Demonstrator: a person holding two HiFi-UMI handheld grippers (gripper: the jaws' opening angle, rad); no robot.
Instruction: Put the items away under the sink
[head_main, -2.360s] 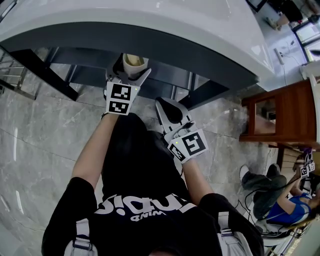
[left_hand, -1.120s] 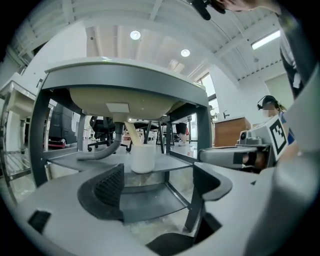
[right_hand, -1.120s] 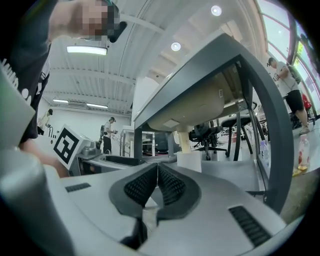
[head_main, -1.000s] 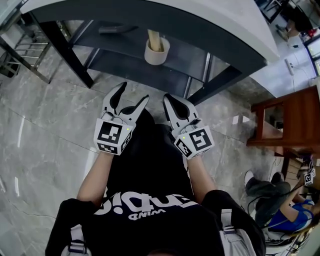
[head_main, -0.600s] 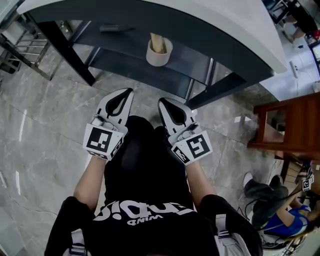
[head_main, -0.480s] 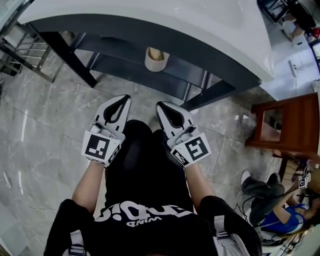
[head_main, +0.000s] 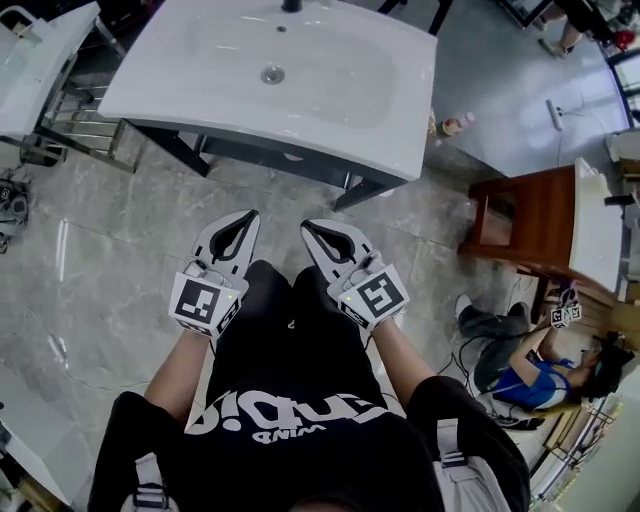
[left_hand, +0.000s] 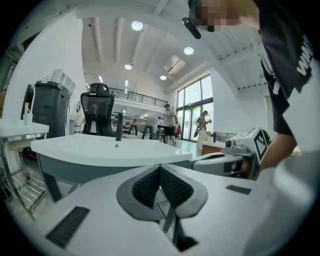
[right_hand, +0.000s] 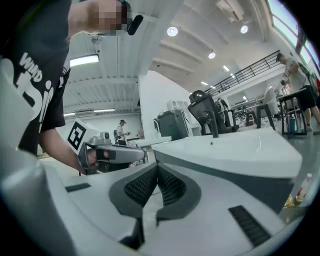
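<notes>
The person in a black shirt (head_main: 290, 440) stands on a grey marble floor (head_main: 100, 260) and holds both grippers at waist height, side by side and apart, tips pointing forward. The left gripper (head_main: 247, 216) is clenched, its ribbed pads pressed together with nothing between them; the right gripper (head_main: 308, 226) is clamped tight in the same way and is also empty. Just ahead of the tips, past a strip of floor, stands the sink (head_main: 350, 130), a white basin with a drain (head_main: 272, 74) on a dark frame. From the head view the basin covers the space beneath it, so whatever lies there cannot be made out. The sink's front edge runs slanted, its right corner nearest the right gripper. Left of the sink are a metal rack (head_main: 70, 130) and a second white unit (head_main: 40, 50), with broad floor between them and the person. To the right, a wooden cabinet (head_main: 525, 220) stands near the sink's corner, and beyond it another person (head_main: 520, 365) sits on the floor.
</notes>
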